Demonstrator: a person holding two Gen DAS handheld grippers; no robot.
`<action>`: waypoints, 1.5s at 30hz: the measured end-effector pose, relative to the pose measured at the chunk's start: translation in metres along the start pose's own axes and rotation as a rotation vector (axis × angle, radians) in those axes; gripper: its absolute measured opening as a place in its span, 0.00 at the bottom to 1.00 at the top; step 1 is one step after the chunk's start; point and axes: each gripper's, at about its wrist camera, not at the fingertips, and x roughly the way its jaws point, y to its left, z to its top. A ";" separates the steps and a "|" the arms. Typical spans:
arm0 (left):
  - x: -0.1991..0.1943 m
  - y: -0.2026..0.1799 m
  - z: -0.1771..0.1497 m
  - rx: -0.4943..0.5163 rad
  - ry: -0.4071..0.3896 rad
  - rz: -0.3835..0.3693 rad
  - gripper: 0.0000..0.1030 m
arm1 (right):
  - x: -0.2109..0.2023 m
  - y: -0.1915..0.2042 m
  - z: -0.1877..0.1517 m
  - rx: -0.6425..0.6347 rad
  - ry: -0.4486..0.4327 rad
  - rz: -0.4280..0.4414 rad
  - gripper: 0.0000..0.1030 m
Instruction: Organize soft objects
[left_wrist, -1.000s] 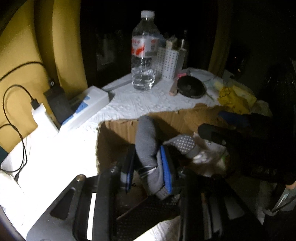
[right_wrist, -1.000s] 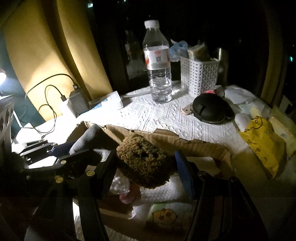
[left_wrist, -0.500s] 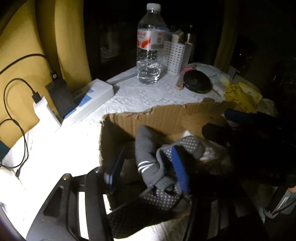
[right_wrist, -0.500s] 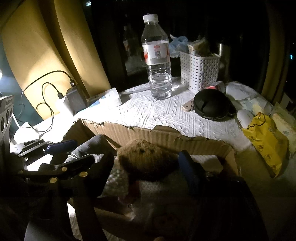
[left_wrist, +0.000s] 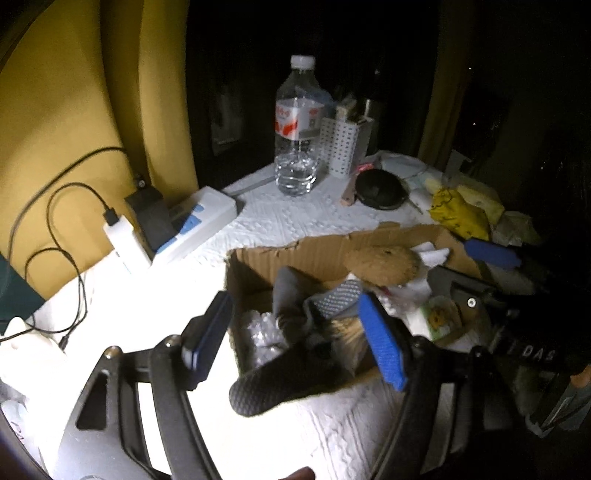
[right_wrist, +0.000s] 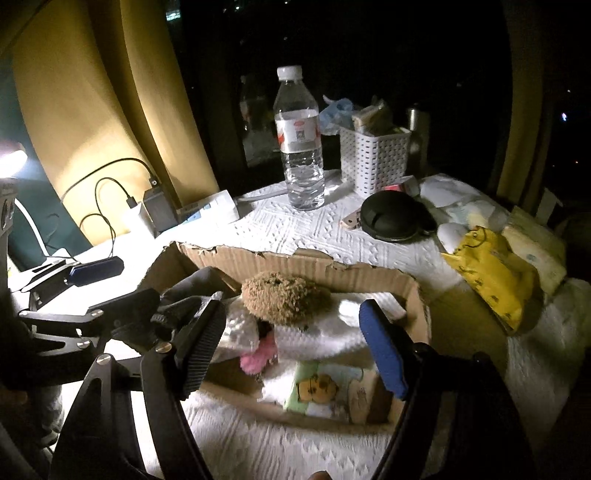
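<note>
Left gripper (left_wrist: 295, 332) fingers are opening wide above the grey sock (left_wrist: 291, 291) in the cardboard box (left_wrist: 295, 254), untouched; right gripper (right_wrist: 291, 347) fingers stand wide, clear of the brown plush (right_wrist: 284, 299).

The left gripper (left_wrist: 295, 332) has a black skeletal frame with cut-out slots and silver screws; its fingers carry ribbed blue pads (left_wrist: 382, 345); the right gripper (right_wrist: 291, 347) is built alike, though one pad (right_wrist: 201, 349) looks black, perhaps only shadowed.

Torn corrugated cardboard box (right_wrist: 295, 266) holds a shaggy brown plush toy (right_wrist: 284, 299).
</note>
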 end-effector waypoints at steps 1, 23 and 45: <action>-0.006 -0.001 -0.001 0.000 -0.008 0.000 0.70 | -0.005 0.000 -0.002 0.001 -0.002 -0.003 0.75; -0.107 -0.024 -0.026 -0.004 -0.132 -0.030 0.71 | -0.110 0.025 -0.028 -0.013 -0.097 -0.087 0.75; -0.202 -0.040 -0.031 0.048 -0.297 -0.067 0.88 | -0.204 0.061 -0.042 -0.002 -0.216 -0.216 0.75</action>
